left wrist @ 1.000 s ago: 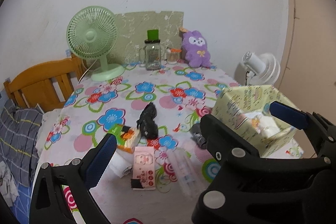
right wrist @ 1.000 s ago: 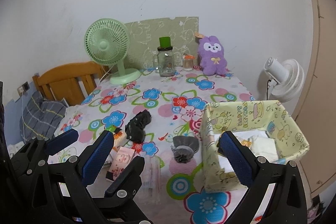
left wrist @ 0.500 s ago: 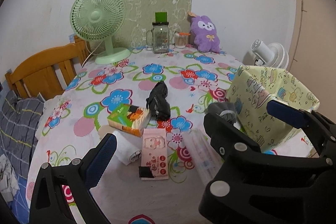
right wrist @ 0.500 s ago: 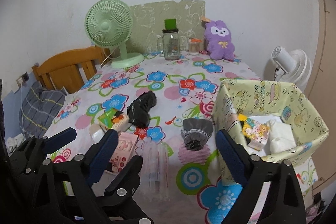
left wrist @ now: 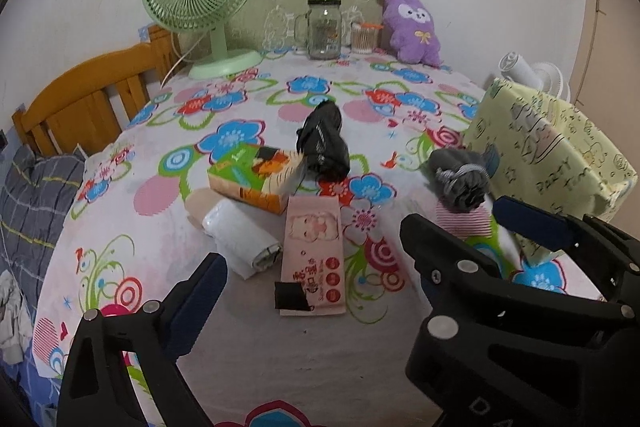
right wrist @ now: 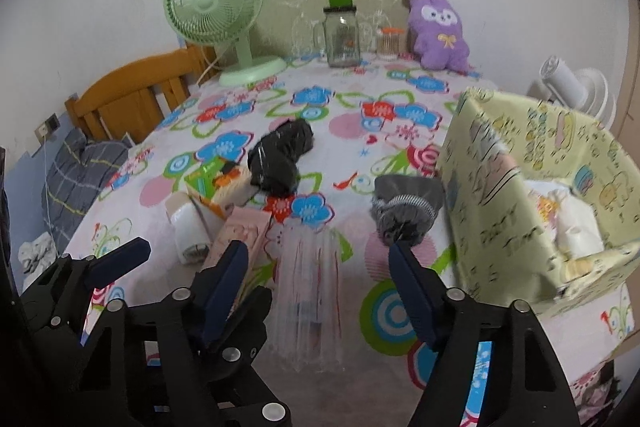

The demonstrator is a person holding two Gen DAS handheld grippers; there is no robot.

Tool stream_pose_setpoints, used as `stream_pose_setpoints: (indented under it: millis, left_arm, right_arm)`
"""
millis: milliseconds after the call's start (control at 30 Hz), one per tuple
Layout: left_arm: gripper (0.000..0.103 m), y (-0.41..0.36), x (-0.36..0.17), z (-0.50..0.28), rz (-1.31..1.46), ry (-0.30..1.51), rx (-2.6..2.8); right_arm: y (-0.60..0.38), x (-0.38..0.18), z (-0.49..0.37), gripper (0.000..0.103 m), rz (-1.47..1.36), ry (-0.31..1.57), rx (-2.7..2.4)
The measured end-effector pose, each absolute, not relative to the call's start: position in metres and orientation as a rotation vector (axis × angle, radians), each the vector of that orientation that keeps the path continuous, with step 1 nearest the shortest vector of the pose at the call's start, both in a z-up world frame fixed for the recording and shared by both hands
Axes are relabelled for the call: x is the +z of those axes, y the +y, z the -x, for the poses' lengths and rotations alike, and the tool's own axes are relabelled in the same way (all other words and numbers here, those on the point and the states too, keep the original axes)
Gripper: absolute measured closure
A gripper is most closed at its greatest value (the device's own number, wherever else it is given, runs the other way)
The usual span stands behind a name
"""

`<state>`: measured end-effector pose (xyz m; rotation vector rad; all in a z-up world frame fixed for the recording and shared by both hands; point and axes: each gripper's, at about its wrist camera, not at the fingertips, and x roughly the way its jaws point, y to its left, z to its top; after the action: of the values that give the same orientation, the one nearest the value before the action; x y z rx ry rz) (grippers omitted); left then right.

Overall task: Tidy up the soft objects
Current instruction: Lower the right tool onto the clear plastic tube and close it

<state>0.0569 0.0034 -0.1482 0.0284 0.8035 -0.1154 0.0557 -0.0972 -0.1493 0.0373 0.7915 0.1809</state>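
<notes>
Tabletop (left wrist: pixel 248 347) under a flowered cloth, seen from two grippers held low at its near edge. Left gripper (left wrist: pixel 360 255): fingers wide apart, holding nothing, above the cloth. Between its fingers and just ahead lie a pink packet (left wrist: pixel 314 255) with a black tab at its near end, and to the left of that a white roll (left wrist: pixel 240 239). Beyond these sits a green-and-orange box (left wrist: pixel 256 177), touching a black crumpled bag (left wrist: pixel 324 143) farther ahead. Ahead and to the right of the gripper lies a grey rolled sock (left wrist: pixel 460 179), close against the wall of a yellow patterned basket (left wrist: pixel 552 155).

Right gripper (right wrist: pixel 320 271): fingers also wide apart and empty. Directly between them, on the cloth, lies a clear ribbed plastic sleeve (right wrist: pixel 308 291). The grey rolled sock (right wrist: pixel 404 215) is just ahead of the right fingertip (right wrist: pixel 404 267), beside the yellow patterned basket (right wrist: pixel 500 219), which stands to the right of the gripper and contains white and printed soft items (right wrist: pixel 572 223). The left gripper (right wrist: pixel 184 259) appears at lower left of this view, near the pink packet (right wrist: pixel 240 235) and white roll (right wrist: pixel 188 227).

Far ahead of both grippers, along the wall: a green desk fan (right wrist: pixel 216 11), a glass jar (right wrist: pixel 342 35) with a green lid, and a purple plush toy (right wrist: pixel 440 31).
</notes>
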Motion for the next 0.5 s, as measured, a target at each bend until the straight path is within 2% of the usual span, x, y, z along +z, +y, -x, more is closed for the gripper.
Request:
stream_pose_setpoints:
  millis: [267, 500]
  left_arm:
    - [0.011, 0.007, -0.163, -0.062, -0.006, 0.853, -0.113]
    - [0.011, 0.006, -0.173, -0.067, 0.0, 0.895, -0.126]
  right_arm:
    - [-0.091, -0.167, -0.067, 0.038, -0.032, 0.857, 0.196]
    - [-0.089, -0.18, -0.074, 0.051, -0.037, 0.913, 0.202]
